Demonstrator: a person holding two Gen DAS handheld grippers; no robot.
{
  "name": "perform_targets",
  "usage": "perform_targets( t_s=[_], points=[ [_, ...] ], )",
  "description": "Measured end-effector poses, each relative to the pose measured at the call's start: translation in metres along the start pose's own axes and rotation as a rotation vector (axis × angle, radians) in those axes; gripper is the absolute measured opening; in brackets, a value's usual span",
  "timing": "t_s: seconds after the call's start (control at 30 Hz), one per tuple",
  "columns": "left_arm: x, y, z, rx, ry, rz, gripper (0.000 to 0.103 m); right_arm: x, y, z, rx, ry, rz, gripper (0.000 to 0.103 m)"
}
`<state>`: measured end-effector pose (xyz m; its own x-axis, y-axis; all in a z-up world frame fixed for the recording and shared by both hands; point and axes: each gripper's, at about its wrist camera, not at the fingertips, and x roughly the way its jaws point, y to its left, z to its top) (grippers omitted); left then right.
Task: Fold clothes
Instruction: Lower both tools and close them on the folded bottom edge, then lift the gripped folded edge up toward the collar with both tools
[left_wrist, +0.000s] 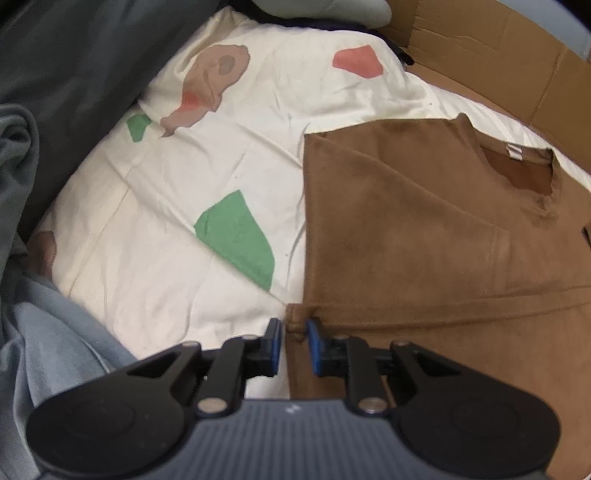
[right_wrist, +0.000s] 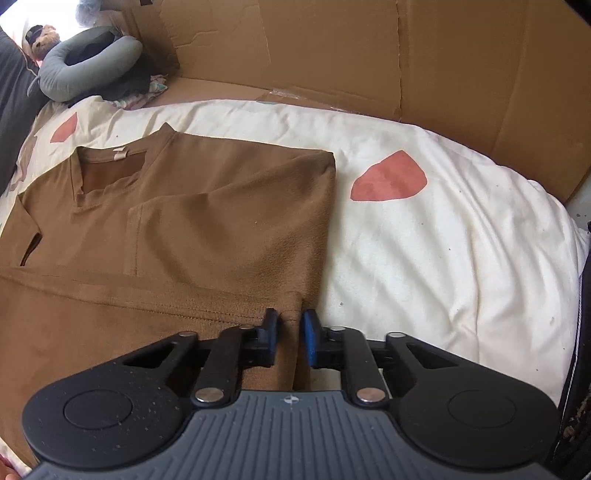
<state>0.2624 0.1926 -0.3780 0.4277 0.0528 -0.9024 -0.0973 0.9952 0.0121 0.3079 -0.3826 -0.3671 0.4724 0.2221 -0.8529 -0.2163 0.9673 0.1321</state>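
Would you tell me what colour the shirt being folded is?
The shirt is plain brown, clearest in the right wrist view.

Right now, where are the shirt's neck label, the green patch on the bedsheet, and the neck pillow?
neck label (right_wrist: 119, 154): right wrist view, middle of the pale tag inside the collar.
green patch (left_wrist: 238, 238): left wrist view, centre of the larger green shape.
neck pillow (right_wrist: 55, 83): right wrist view, on its grey curved side.

Brown shirts: one (right_wrist: 184, 221) — partly folded
Grippers: two — left gripper (left_wrist: 295, 330), right gripper (right_wrist: 290, 325)
Patterned duvets: one (right_wrist: 443, 240)
Neck pillows: one (right_wrist: 88, 62)
Teddy bears: one (right_wrist: 44, 38)
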Motion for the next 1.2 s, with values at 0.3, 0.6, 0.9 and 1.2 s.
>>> perform_targets(
  t_s=[0.3, 0.6, 0.9, 1.2],
  points=[
    [0.0, 0.003, -0.004, -0.019, 0.019, -0.048, 0.039, 0.001, -0.003, -0.001, 0.033, 0.022, 0.009, 0.011],
    [0.006, -0.003, -0.003, -0.012, 0.004, -0.065, 0.028, 0.01, -0.003, 0.002, 0.023, 0.028, 0.005, 0.012],
    [0.002, -0.007, -0.002, 0.024, -0.004, -0.049, 0.016, 0.013, 0.001, -0.001, 0.01, 0.025, 0.008, 0.04],
    [-0.012, -0.011, -0.004, 0.069, -0.026, -0.013, 0.009, -0.005, 0.009, 0.002, 0.002, 0.009, -0.022, 0.006]
  ],
)
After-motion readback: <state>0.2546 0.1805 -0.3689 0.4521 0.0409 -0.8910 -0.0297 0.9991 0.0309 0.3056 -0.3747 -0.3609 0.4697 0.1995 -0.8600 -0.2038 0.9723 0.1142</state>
